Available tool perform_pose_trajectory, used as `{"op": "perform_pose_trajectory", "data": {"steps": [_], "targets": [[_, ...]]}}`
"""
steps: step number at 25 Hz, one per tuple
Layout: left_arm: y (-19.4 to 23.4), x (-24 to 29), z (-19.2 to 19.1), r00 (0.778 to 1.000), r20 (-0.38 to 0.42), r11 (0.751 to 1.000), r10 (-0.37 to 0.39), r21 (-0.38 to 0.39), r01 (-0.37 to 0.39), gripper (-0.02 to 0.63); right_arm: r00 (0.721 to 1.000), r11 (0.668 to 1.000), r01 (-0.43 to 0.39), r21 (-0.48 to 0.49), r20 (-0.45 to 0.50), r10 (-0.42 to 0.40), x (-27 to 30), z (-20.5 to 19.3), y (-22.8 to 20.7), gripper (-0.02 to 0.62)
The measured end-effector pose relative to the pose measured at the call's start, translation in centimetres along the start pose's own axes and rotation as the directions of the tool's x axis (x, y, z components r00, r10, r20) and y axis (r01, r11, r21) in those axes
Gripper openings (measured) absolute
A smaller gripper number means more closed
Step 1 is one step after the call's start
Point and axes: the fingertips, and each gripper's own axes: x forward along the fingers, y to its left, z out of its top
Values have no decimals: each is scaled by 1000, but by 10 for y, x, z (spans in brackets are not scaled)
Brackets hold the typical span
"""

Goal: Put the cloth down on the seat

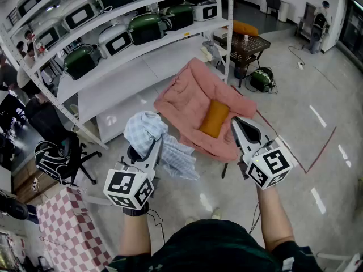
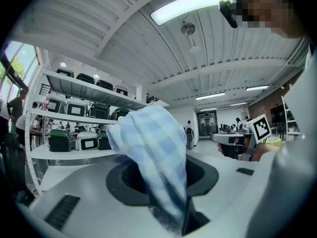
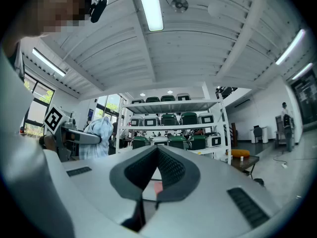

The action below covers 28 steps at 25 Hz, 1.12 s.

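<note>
My left gripper (image 1: 152,147) is clamped on the checked cloth (image 1: 146,130), which hangs in the air beside the pink-covered seat (image 1: 182,95); nothing is set down yet. My right gripper (image 1: 239,124) has its jaws together, empty. I judge what's left is carrying the cloth over the seat and releasing it.

The head view looks steeply down onto the left gripper (image 1: 154,149), right gripper (image 1: 238,123) and pink-draped seat (image 1: 193,95). Each gripper view sits close behind its own jaws, tilted upward. Both share the white shelving (image 3: 171,103).

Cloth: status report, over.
Left tongs shut on cloth, short of the seat. Right tongs shut, empty. Orange cushion lying on seat.
</note>
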Motion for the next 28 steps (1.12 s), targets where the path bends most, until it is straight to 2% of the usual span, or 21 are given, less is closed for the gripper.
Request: {"op": "perform_pose_trajectory", "data": {"steps": [12,20,28], "targets": [[-15,14,0,1000,-20,1000,-9,3,9,156,999,999,-22,37,-27,23,-2,-10,-14,5],[-33,43,7,1000,-21,1000,-8,5,8,158,999,996,-32,81,16,30,-10,-6,-48,5],[-50,80,-7,999,-23,1000,25,-12,-25,160,998,995,-56,87,27,54,-23,-17,-86,5]]}}
